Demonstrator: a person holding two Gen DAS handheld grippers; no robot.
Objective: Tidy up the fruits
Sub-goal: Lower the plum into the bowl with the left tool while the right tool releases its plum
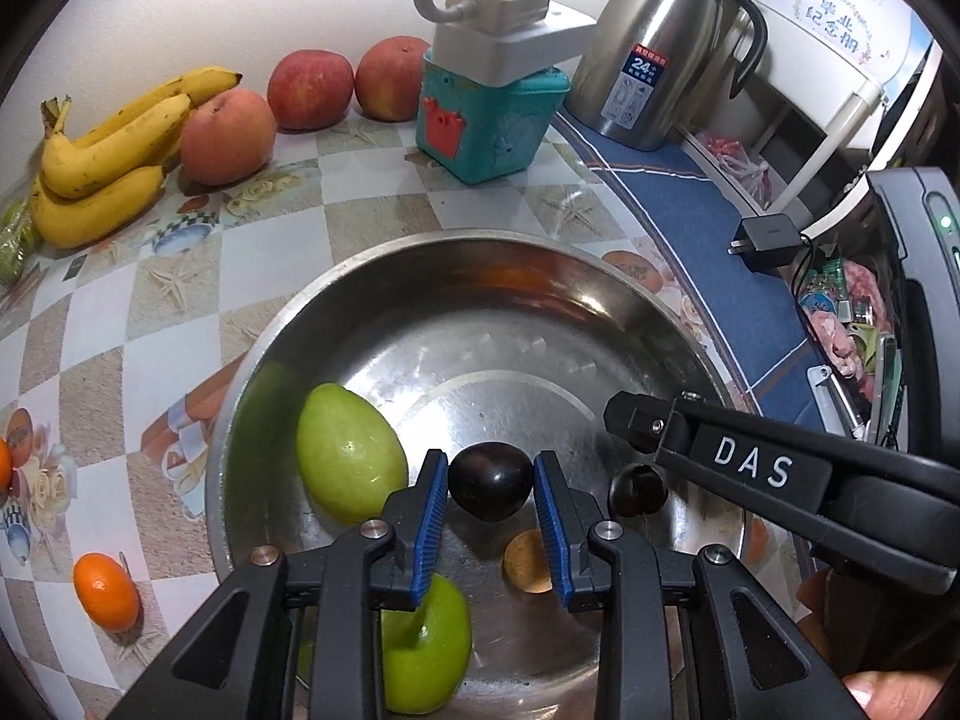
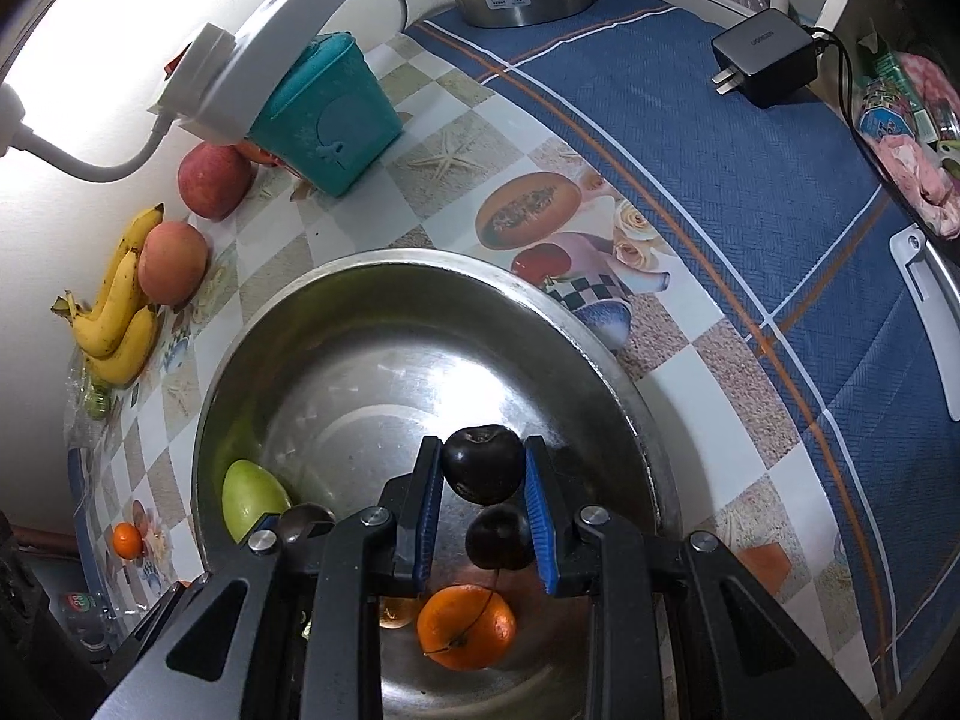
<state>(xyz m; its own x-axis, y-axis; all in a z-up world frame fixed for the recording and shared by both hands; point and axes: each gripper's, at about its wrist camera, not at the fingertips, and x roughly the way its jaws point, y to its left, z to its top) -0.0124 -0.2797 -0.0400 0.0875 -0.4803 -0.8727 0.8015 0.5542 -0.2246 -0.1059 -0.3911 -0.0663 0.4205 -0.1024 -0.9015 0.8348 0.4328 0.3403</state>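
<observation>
Two dark, round plums are held over a wide stainless-steel bowl [image 1: 372, 324], one in each hand-held gripper. The left hand-held gripper [image 1: 491, 477] is closed narrowly on one dark plum [image 1: 491, 489], its blue pads pressed against both sides; the right hand-held gripper [image 2: 483, 468] is clamped in the same way on a second dark plum [image 2: 482, 463]. Whether either plum touches the bowl's floor cannot be told.

Inside the bowl, a pale green oval fruit [image 1: 351, 459] is seen at 9 o'clock, a bright green apple [image 1: 429, 648] at about 7 o'clock, and a small orange citrus fruit [image 2: 467, 627] near 6 o'clock. A dark round shape below the right pair of pads may be a reflection or another plum; it cannot be settled.

Much is judged left to be done. On the checked worktop [image 1: 150, 312], outside the bowl, a bunch of yellow bananas [image 1: 114, 156] lies at 10 o'clock beside three red apples [image 1: 309, 87], and a small orange mandarin [image 1: 107, 591] lies at 8 o'clock. Farther out stand a teal plastic box [image 1: 489, 120] and a steel thermos jug [image 1: 657, 48] at 1 o'clock.
</observation>
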